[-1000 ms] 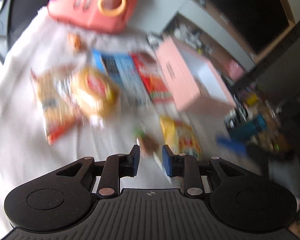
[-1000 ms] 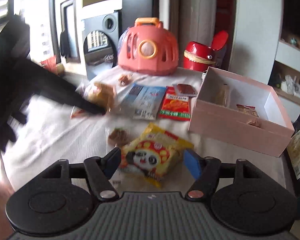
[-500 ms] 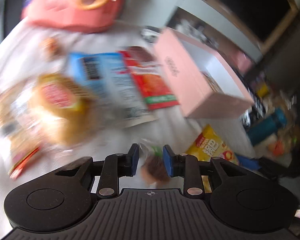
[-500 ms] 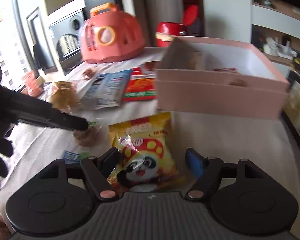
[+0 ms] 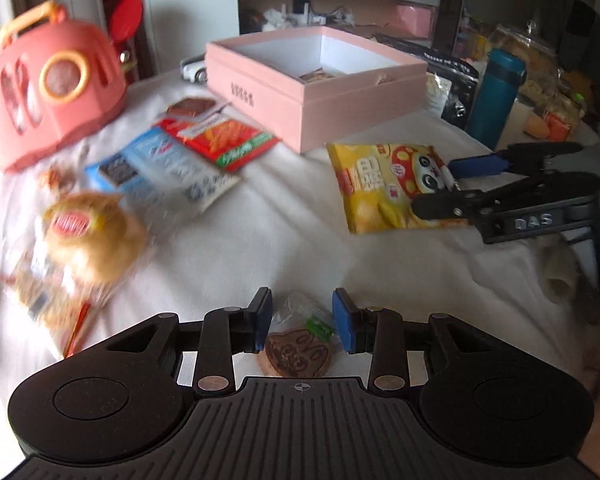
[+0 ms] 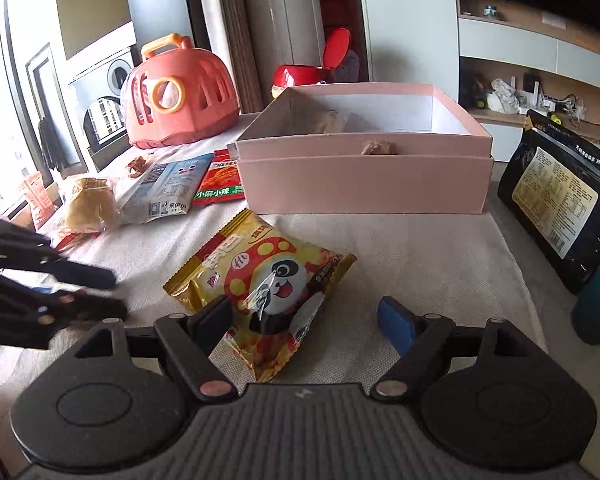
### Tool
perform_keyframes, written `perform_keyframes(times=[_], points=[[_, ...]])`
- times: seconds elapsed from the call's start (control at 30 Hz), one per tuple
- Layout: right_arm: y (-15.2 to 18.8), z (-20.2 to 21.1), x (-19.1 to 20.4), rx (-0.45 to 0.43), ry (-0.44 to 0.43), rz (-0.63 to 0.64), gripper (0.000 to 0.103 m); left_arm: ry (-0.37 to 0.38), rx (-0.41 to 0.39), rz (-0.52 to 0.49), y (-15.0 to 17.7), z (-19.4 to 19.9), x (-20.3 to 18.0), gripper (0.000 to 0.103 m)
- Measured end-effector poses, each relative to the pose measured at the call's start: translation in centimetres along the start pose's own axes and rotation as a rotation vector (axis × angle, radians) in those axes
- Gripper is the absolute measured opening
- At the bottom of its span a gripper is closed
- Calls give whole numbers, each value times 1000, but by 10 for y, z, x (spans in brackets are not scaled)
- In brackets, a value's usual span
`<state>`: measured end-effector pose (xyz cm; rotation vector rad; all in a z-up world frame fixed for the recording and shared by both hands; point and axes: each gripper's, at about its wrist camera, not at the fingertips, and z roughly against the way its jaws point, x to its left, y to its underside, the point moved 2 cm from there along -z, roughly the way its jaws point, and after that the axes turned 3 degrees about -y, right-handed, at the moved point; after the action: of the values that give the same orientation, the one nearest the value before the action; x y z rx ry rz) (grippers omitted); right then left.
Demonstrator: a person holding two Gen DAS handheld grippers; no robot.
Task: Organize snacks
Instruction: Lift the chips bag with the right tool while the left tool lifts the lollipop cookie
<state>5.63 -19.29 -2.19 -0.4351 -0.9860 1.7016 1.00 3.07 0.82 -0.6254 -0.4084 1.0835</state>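
The left tool (image 5: pixel 302 320) stood narrow around a light, brittle cookie (image 5: pixel 298 350), best pinched by its edges. The right tool (image 6: pixel 308 320) gaped wide over the crinkly bag (image 6: pixel 260 280).

Between our left gripper's fingers (image 5: pixel 302 322), the wrapped cookie (image 5: pixel 298 354) loses its near edge behind the gripper body. Ahead-left, the bun packet (image 5: pixel 88 236) smears with blur — label unreadable. In the pink box (image 6: pixel 364 168) ahead, the front wall hides most contents — we cannot identify them.
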Motion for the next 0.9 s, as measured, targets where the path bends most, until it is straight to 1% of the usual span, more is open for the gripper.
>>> perform_keyframes(times=[0.1, 0.13, 0.17, 0.2, 0.27, 0.33, 0.4, 0.47, 0.53, 0.6, 0.63, 0.67, 0.8, 0.9], points=[[1, 1, 0, -2, -8, -8, 82, 20, -84, 107, 1, 27, 18, 38], [1, 1, 0, -3, -9, -11, 82, 22, -104, 117, 0, 36, 23, 37], [2, 2, -2, -4, -10, -13, 82, 22, -105, 103, -1, 41, 25, 37], [2, 3, -2, -4, -11, -13, 82, 25, -92, 82, 1, 44, 25, 37], [2, 2, -1, -5, -13, -15, 82, 43, -40, 23, 6, 43, 20, 37], [2, 2, -2, -7, -18, -22, 82, 65, 10, -8, 14, 38, 14, 37], [2, 3, -3, -8, -22, -28, 82, 26, 39, -43, 22, 30, 9, 37], [1, 3, -3, -7, -22, -27, 83, -11, 28, -74, 22, 26, 6, 43], [2, 2, -2, -6, -19, -23, 83, -37, 11, -65, 17, 22, 7, 46], [2, 2, -1, -4, -19, -18, 84, -69, 4, -69, 10, 13, 9, 44], [2, 1, -1, -3, -18, -17, 84, -68, 16, -69, 9, 8, 9, 44], [2, 1, -1, -3, -18, -15, 84, -60, 40, -65, 7, 1, 8, 47], [2, 1, 0, -1, -19, -10, 85, -48, 47, -40, 6, -2, 7, 48], [0, 1, 1, 4, -12, 2, 85, -45, 37, -19, 13, 3, 5, 48]])
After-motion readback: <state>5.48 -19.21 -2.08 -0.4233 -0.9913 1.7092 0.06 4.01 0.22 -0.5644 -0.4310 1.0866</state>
